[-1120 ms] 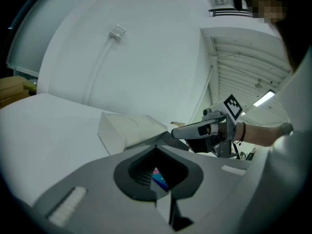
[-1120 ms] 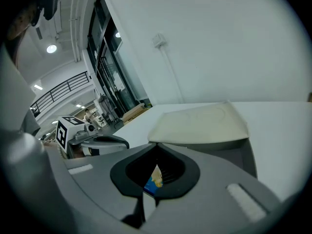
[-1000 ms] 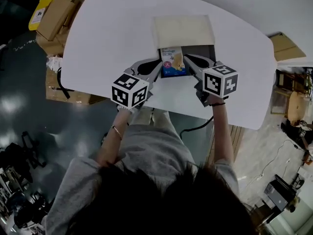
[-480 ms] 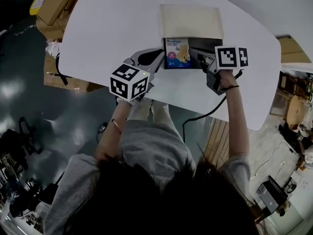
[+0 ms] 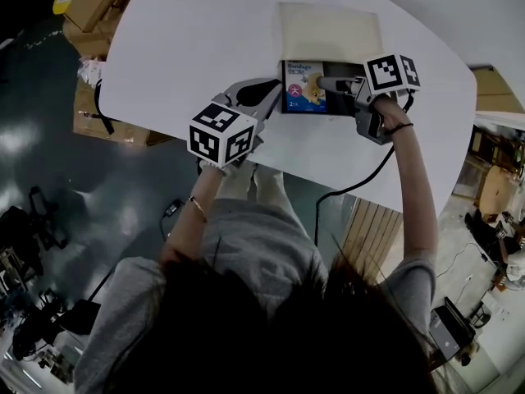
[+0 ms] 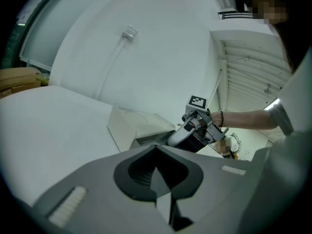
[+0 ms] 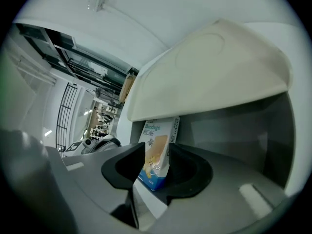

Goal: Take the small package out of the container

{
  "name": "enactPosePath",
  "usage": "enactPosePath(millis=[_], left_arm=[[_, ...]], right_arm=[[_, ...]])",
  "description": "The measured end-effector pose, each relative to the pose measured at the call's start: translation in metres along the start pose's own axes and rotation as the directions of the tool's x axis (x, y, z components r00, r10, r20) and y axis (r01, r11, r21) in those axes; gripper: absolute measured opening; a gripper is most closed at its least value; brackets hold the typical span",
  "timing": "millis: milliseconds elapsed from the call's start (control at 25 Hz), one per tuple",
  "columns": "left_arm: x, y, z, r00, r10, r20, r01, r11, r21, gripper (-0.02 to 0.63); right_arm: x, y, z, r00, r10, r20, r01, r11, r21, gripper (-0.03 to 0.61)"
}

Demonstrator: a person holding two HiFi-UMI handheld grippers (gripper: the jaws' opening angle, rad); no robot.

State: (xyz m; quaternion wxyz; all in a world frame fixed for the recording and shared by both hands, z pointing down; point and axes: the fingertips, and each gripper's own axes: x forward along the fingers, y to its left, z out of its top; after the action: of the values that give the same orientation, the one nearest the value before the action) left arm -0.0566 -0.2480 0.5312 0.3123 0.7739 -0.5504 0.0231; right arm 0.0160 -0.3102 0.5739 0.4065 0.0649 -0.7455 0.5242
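small package (image 7: 155,152) sits in the container (image 5: 349,68) between the right tool's (image 5: 324,83) jaws, which have just been opening wide; a grip likely comes next. left tool (image 5: 275,97) closed, empty.

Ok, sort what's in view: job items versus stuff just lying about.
Job: bandage box, standing inside the grey container; its open lid; white table.
Lying about: cardboard boxes on the floor beside the table; loose cardboard past its other end.
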Motion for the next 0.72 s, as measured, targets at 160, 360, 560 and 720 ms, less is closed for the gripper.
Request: enactPosePath(millis=[160,360,560,720], left_arm=[[0.0,0.0,-0.001,1.0,0.003,-0.001,-0.003,1.0,-0.008,-0.014],[0.001,0.0,-0.002,1.0,0.004,-0.004,-0.004,1.0,-0.013,-0.014],[0.004,0.003,0.001,1.0,0.009,-0.004,-0.009,1.0,-0.016,-0.014],[0.005,0.002,-0.001,1.0,0.012,-0.004,-0.012,1.0,-0.016,-0.014]], right_arm=[[0.005,-0.005,-0.001,0.999,-0.009,-0.054,0.009,1.0,0.016,0.18],[0.012,-0.01,-0.004,0.995,-0.001,-0.101,0.004,1.0,0.031,0.186],[0.016,-0.009,-0.006,0.99,0.042,-0.138,-0.036,0.998,0.047,0.19],[0.019,-0.011,-0.007,0.987,0.076,-0.143,-0.067,0.995,0.067,0.187]])
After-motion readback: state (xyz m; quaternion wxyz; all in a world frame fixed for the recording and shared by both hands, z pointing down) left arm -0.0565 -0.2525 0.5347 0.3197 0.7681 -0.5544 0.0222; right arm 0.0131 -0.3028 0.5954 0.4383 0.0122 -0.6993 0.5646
